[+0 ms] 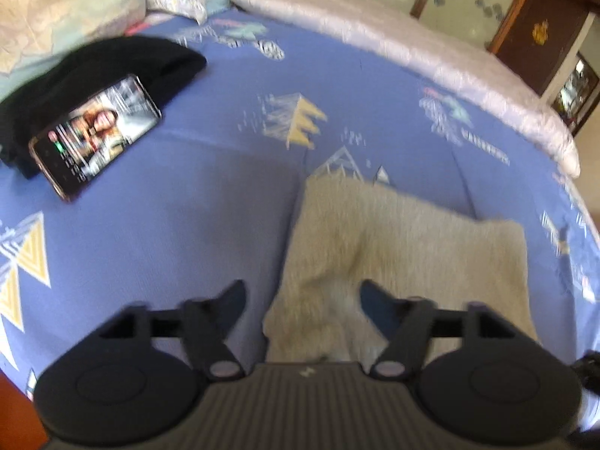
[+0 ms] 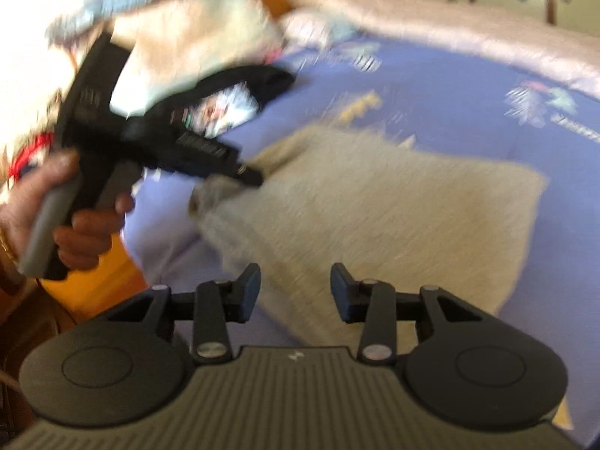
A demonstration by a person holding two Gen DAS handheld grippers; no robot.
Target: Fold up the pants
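Beige pants (image 1: 397, 247) lie folded in a rough rectangle on a blue patterned bedsheet (image 1: 187, 232). My left gripper (image 1: 302, 296) is open, its jaws wide apart over the pants' near left corner, which looks bunched. In the right wrist view the pants (image 2: 375, 210) lie ahead, and the left gripper (image 2: 251, 178), held in a hand, has its tips at their left corner. My right gripper (image 2: 295, 288) is open and empty, just above the near edge of the pants.
A phone (image 1: 97, 135) with a lit screen lies on a black garment (image 1: 112, 71) at the far left. Pillows (image 1: 67, 3) and a pale quilt (image 1: 412, 45) line the far side of the bed. A wooden bed edge (image 2: 101, 288) shows at left.
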